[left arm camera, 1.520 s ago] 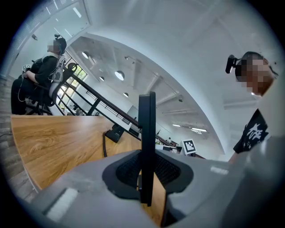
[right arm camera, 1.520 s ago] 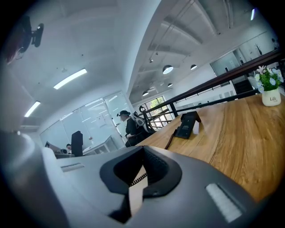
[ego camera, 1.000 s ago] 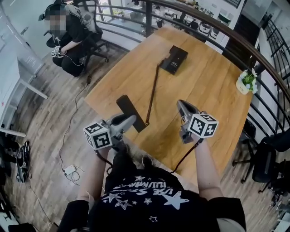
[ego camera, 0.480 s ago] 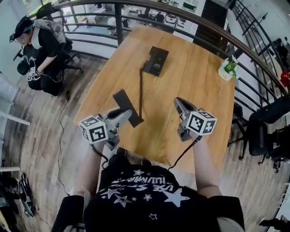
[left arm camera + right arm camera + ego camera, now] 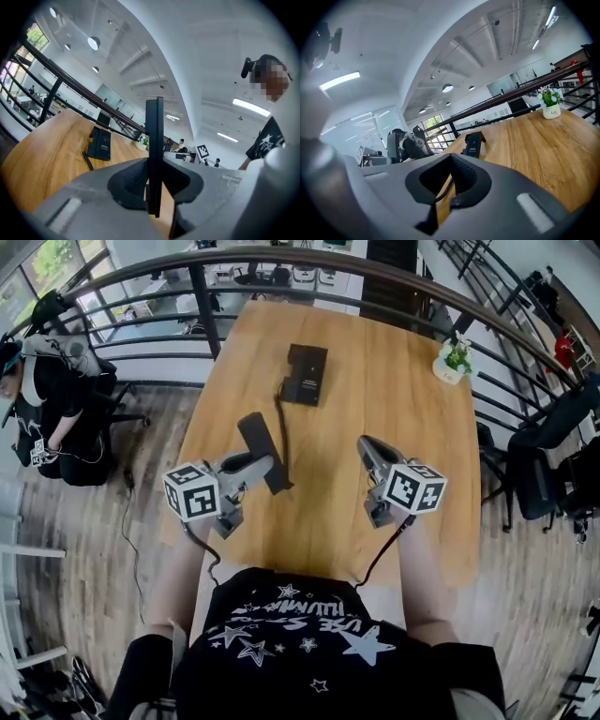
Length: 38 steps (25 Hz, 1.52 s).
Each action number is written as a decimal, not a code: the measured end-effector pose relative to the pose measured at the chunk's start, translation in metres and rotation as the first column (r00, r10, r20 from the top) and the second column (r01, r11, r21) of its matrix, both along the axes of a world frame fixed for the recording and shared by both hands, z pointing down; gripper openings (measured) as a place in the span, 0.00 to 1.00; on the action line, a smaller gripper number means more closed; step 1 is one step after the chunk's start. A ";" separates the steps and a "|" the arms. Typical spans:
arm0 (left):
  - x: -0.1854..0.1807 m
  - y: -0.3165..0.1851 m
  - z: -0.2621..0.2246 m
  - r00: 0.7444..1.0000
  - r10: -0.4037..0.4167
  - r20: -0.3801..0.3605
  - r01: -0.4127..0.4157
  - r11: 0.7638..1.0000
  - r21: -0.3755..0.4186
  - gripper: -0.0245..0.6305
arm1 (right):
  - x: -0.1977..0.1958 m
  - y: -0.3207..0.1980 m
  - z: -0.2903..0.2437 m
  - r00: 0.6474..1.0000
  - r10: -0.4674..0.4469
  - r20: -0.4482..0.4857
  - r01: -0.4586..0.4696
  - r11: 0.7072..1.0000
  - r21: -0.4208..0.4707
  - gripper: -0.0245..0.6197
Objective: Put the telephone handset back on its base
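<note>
Left claw [image 5: 262,463] is closed partway on the handset [image 5: 258,439]. Pads [image 5: 130,182] sit on its two broad faces, and from my left gripper view I see it edge-on and upright in the pinch. The handset is up off the table [image 5: 403,446], short of the base [image 5: 306,374] and on the base's near-left side, well apart from it. The grip is toward the end away from the base, so most of the length sticks out toward the base. The cord [image 5: 280,427] runs from the base's near-left corner back to the handset's held end. Right claw [image 5: 366,444] has its jaws together with nothing in them, near-right of the base. My read is that this is a thin, stiff plastic slab, light and smooth-faced. It should be easy to carry, but it can pivot in a two-point pinch because it is held off-centre. The cord is springy and will probably tug sideways as slack changes near the base. A hold nearer mid-length across the flat faces would swing less. It doesn't look fragile, so firm pressure is fine. I need to line its long axis up with the base's long axis before lowering.
</note>
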State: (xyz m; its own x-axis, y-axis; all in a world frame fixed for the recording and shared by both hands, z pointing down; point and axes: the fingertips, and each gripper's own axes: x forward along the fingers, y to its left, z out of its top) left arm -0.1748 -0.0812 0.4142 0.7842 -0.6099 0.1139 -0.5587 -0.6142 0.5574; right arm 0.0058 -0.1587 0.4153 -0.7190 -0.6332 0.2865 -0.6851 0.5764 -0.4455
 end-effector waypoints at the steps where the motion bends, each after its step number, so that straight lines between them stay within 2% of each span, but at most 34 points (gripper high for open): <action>1: -0.004 -0.006 0.001 1.000 0.016 0.005 -0.016 1.000 -0.001 0.17 | -0.002 -0.001 0.001 1.000 0.013 0.001 -0.013 1.000 -0.001 0.04; 10: -0.017 -0.066 -0.002 0.983 0.167 0.070 -0.169 0.986 0.017 0.17 | -0.020 -0.014 0.004 0.996 0.086 -0.008 -0.086 0.996 0.003 0.04; 15: -0.020 -0.097 0.000 0.968 0.238 0.084 -0.238 0.971 -0.004 0.17 | -0.025 -0.032 0.004 0.993 0.120 -0.013 -0.120 0.993 -0.008 0.04; 23: -0.011 -0.122 0.030 0.955 0.285 0.087 -0.283 0.959 -0.035 0.17 | -0.032 -0.055 0.028 0.994 0.108 -0.012 -0.108 0.994 -0.030 0.04; 31: -0.017 -0.179 0.059 0.922 0.370 0.110 -0.363 0.928 -0.081 0.17 | -0.063 -0.105 0.059 0.997 0.063 -0.032 -0.066 0.994 -0.088 0.04; 38: -0.009 -0.206 0.076 0.895 0.427 0.125 -0.418 0.904 -0.095 0.17 | -0.064 -0.120 0.077 0.997 0.071 -0.015 -0.072 0.990 -0.121 0.04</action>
